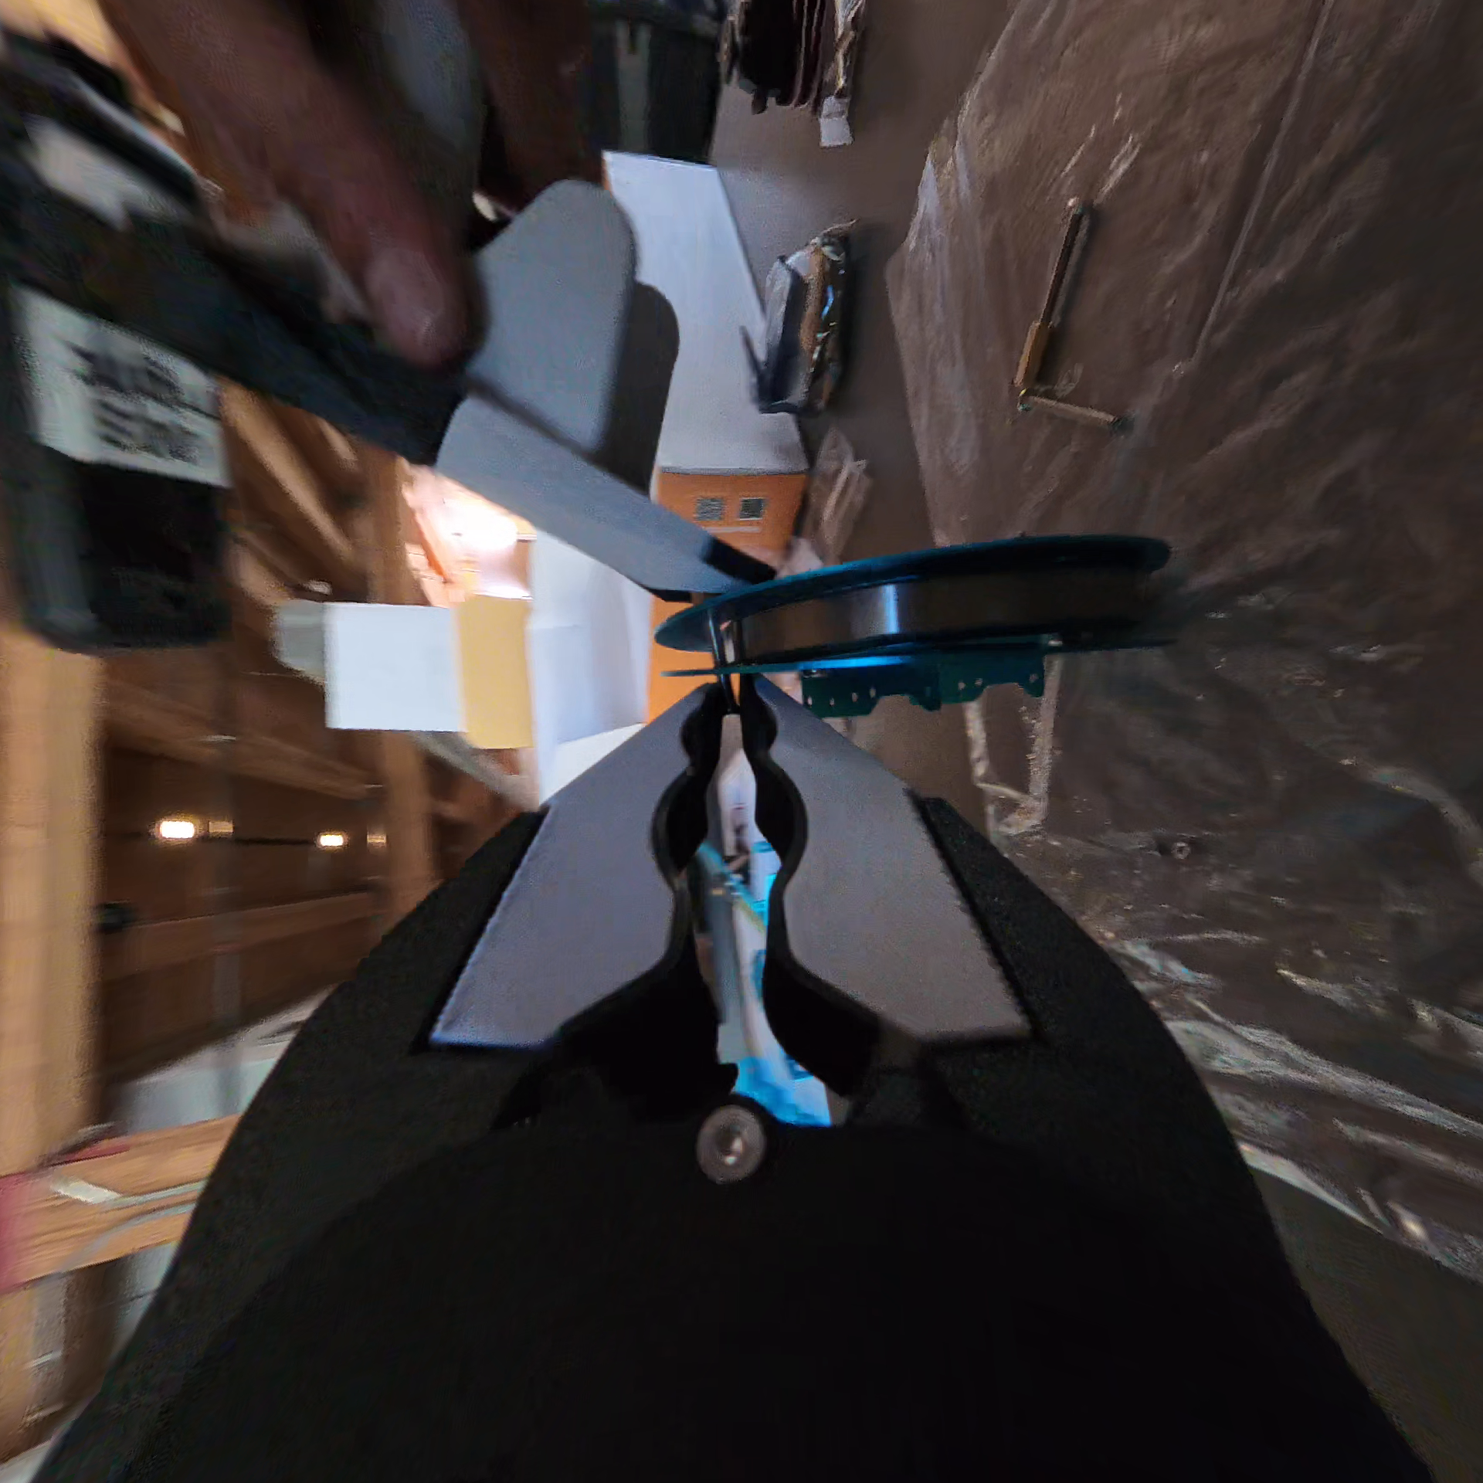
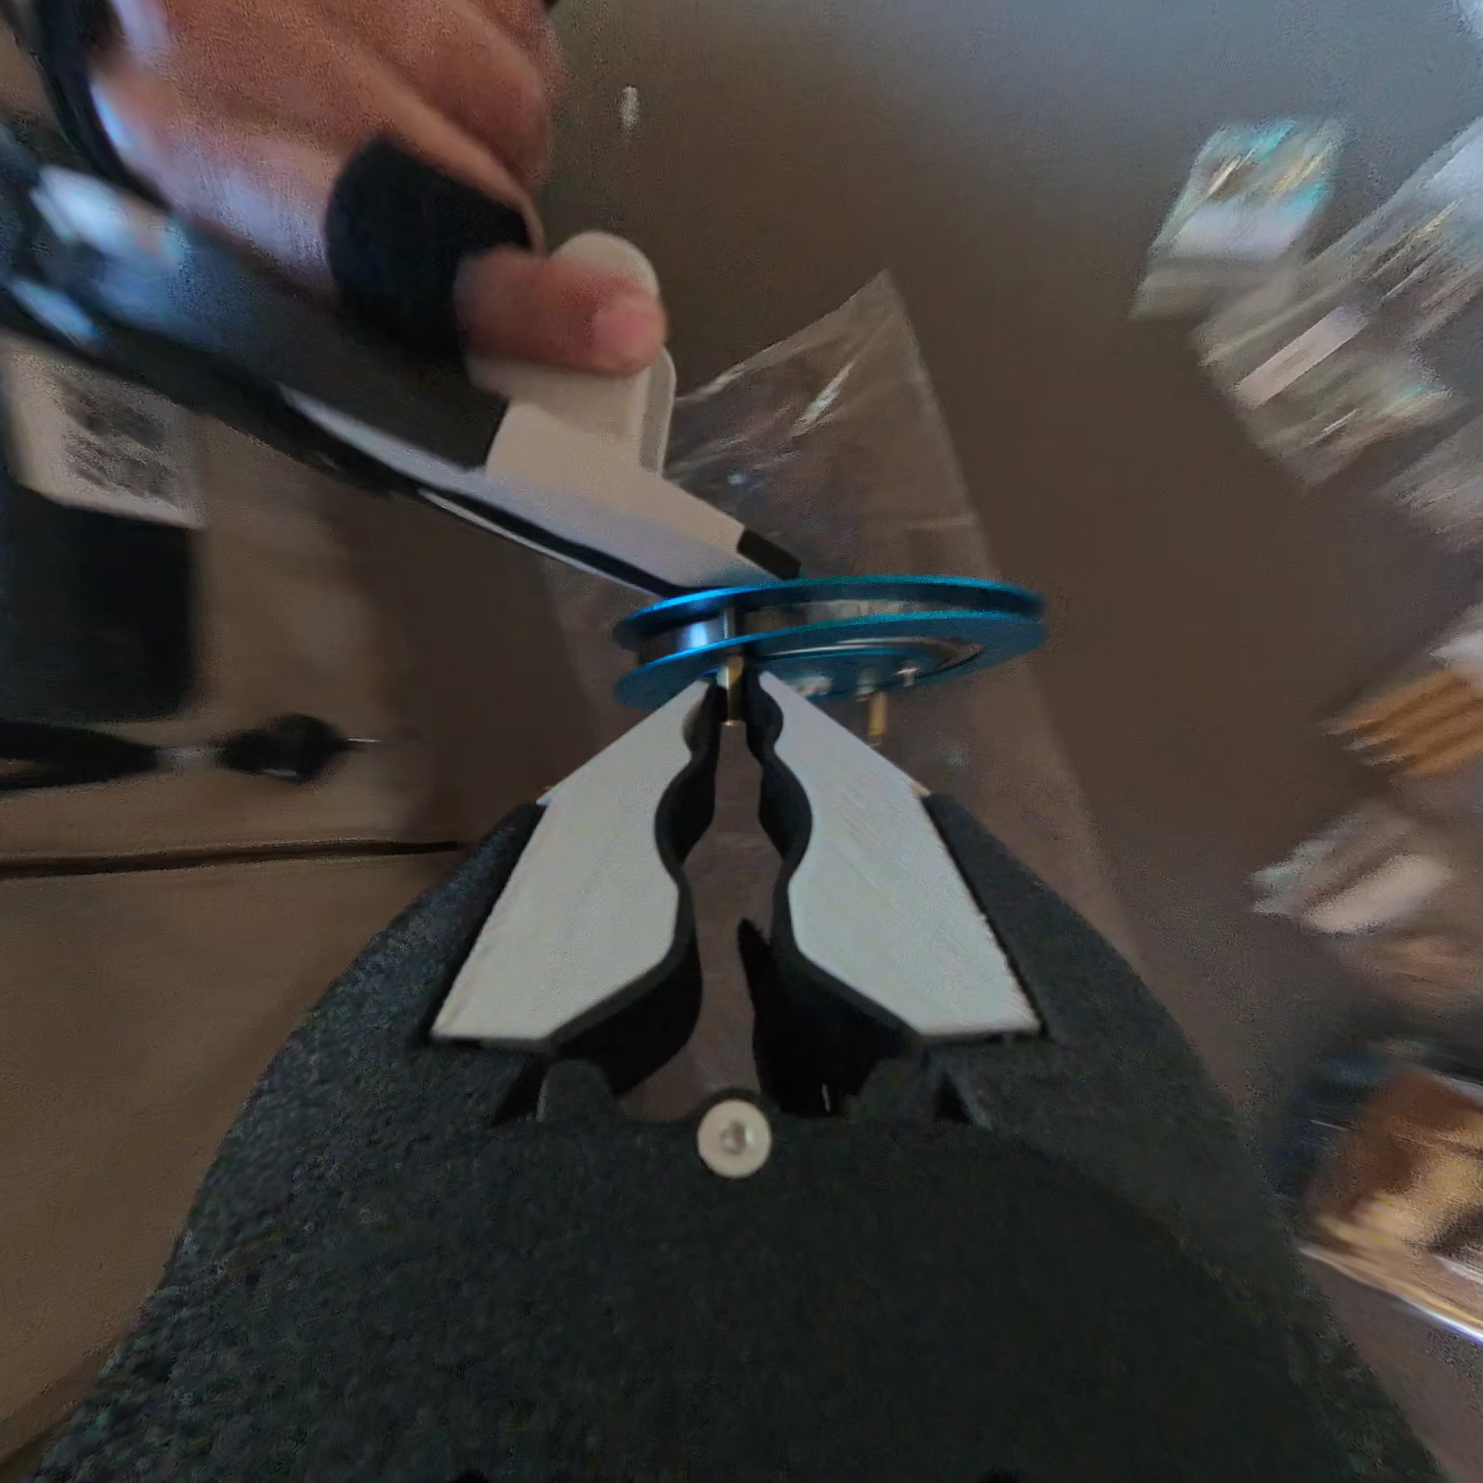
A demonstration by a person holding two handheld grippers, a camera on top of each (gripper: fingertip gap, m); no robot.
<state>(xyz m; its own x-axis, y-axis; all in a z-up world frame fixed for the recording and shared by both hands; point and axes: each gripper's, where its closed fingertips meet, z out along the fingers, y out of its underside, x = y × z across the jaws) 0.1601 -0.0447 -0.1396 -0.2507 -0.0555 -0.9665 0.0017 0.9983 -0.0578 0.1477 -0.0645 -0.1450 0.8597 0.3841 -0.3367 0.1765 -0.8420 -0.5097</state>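
**Tools meet on blue disc assembly**

Blue disc assembly (image 1: 915, 598), two round plates stacked around a shiny metal core with a small green circuit board (image 1: 923, 690) beneath, hangs in the air between both tools, above a surface (image 1: 1204, 321) covered in crinkled clear plastic sheeting. The left tool (image 1: 730, 694) is clenched on a thin post at the near left edge of the assembly, its tips almost touching. In the right wrist view the right tool (image 2: 732, 698) is likewise clenched on a small brass standoff (image 2: 730, 706) under the lower plate, while the other tool reaches in from the upper left, a hand (image 2: 385, 160) on its grip. Holding from two points probably keeps the assembly level and steady. A clear plastic bag (image 2: 843, 449) lies beyond the discs. Two brass pieces (image 1: 1059, 321) rest on the sheeting far to the right. White labels on the tools and an orange box (image 1: 726, 505) carry print too blurred to read.
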